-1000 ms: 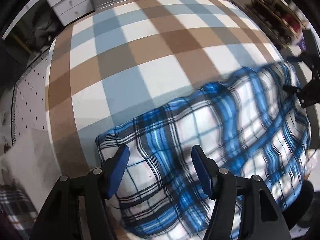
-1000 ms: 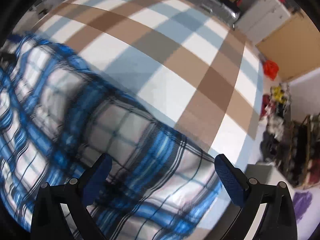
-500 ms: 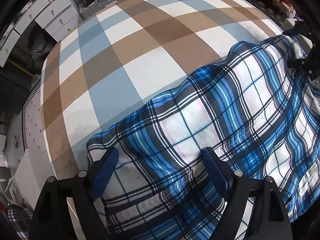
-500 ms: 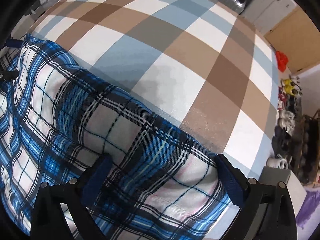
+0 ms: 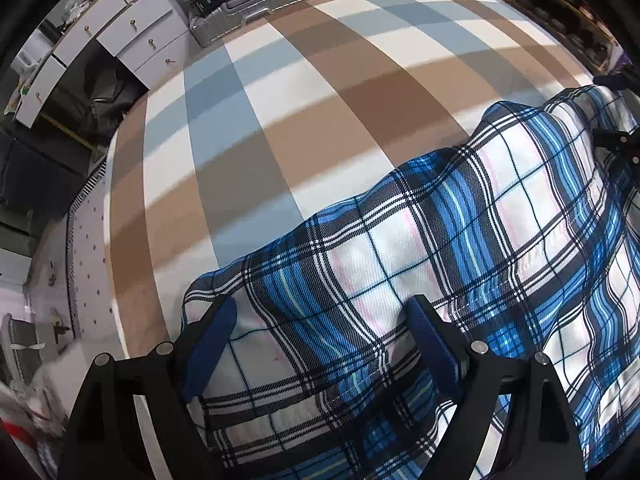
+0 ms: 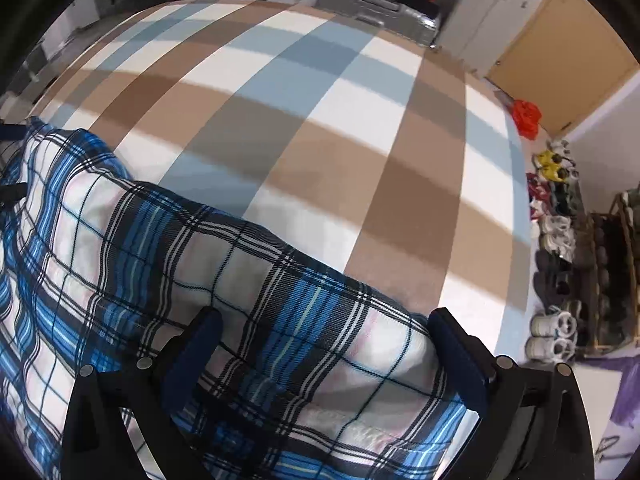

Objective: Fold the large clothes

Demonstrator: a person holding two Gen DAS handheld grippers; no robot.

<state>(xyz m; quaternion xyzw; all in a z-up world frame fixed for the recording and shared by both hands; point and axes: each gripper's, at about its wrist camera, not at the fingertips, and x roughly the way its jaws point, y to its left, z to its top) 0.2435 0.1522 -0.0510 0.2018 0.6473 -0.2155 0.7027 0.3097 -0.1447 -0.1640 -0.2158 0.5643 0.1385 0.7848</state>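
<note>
Across the near edge of the bed: a blue, white and black plaid garment [image 5: 460, 264], soft twill weave, puffed in rounded folds with thin pink lines through the white squares and a stitched hem low in the right wrist view [image 6: 280, 300]. Spread wide over it, both released: left gripper [image 5: 322, 344] and right gripper [image 6: 324, 354], black angular frames with blue ribbed pads, cloth lying between the fingers ungripped. Beneath and beyond: smooth checked bedcover [image 5: 320, 100] in tan, pale blue and white blocks; white drawer unit [image 5: 132, 36]; ridged silver suitcase [image 5: 248, 12]; shoe rack [image 6: 600, 280].
</note>
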